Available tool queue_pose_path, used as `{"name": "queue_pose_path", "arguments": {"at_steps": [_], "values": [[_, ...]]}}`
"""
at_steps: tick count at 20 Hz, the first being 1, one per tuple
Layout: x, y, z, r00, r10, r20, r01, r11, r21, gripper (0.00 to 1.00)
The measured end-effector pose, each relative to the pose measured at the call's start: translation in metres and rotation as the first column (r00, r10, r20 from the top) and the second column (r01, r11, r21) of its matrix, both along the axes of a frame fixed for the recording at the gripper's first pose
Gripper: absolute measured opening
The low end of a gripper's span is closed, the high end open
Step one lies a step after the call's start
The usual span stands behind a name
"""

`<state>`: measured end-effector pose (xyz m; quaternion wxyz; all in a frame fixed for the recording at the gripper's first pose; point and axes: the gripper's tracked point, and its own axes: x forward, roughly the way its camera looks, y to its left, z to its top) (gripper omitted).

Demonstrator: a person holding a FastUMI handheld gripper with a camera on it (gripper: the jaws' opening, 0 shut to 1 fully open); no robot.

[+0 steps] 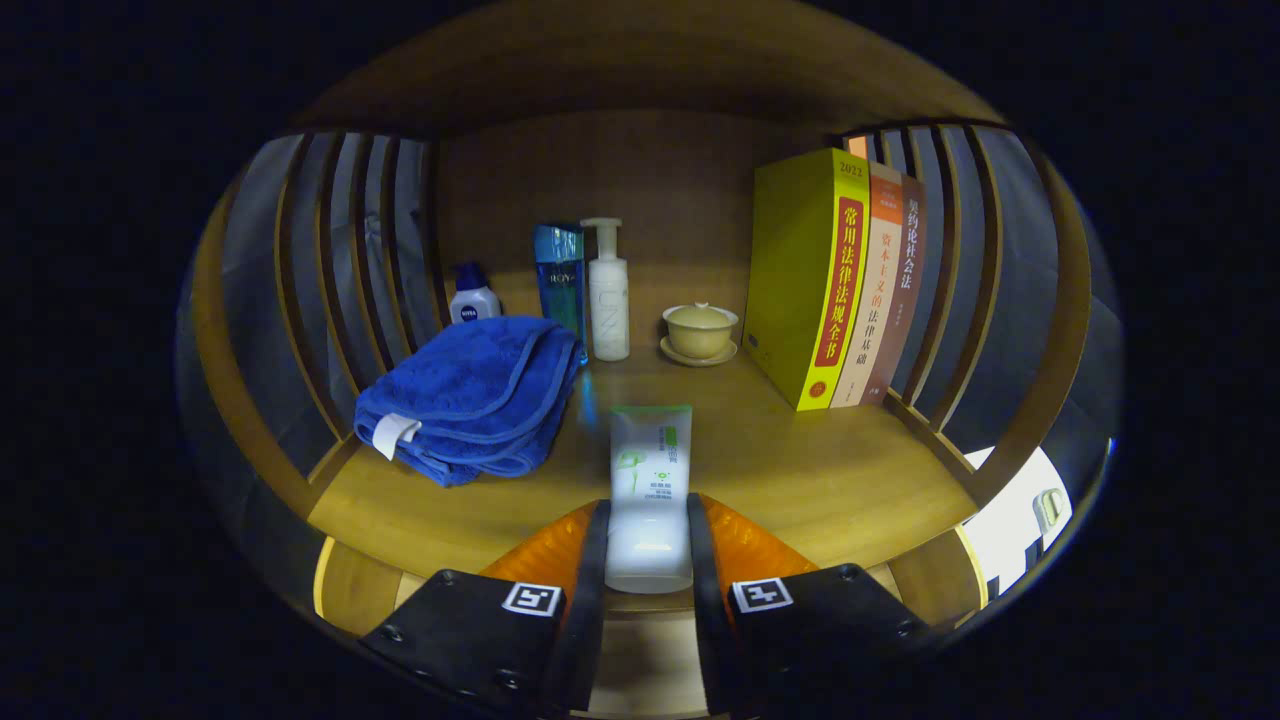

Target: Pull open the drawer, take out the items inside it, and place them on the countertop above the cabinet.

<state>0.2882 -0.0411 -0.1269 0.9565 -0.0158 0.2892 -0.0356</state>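
Note:
A pale squeeze tube with green print (650, 480) lies lengthwise between my fingers, its cap end toward me and its flat end pointing away over the wooden countertop (800, 480). My gripper (646, 560) is shut on the tube, both fingers pressing its sides near the cap. The tube rests low over the counter's front edge.
A folded blue towel (470, 395) lies ahead to the left. Behind it stand a small blue-capped bottle (474, 297), a blue box (560, 275) and a white pump bottle (607, 295). A lidded yellow cup on a saucer (700, 332) and three upright books (835, 275) stand to the right. Slatted wooden sides enclose the shelf.

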Motion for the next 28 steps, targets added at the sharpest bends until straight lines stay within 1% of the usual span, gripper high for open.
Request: {"name": "queue_pose_path", "arguments": {"at_steps": [4,6,11,13,17,18,19,20,24,28], "values": [[-0.003,0.001,-0.017,0.999,-0.030,-0.031,0.031,0.998,0.049,0.50],[0.000,0.000,-0.015,0.999,-0.038,-0.010,0.039,0.998,0.051,0.51],[-0.003,0.000,-0.016,0.999,-0.032,-0.017,0.033,0.998,0.048,0.55],[-0.003,0.002,-0.016,1.000,-0.019,-0.019,0.020,0.998,0.054,0.56],[-0.006,0.003,-0.008,1.000,-0.007,-0.001,0.007,0.999,0.038,0.83],[-0.007,0.003,-0.004,1.000,-0.004,0.009,0.003,1.000,0.029,0.92],[-0.008,0.002,0.001,1.000,-0.001,0.018,0.000,1.000,0.022,0.96],[-0.011,0.002,0.009,0.999,0.002,0.035,-0.003,1.000,0.021,0.98],[-0.031,0.018,0.062,0.984,0.043,0.172,-0.054,0.996,0.064,0.97],[-0.070,0.026,0.116,0.950,0.083,0.300,-0.110,0.991,0.075,0.97]]}}
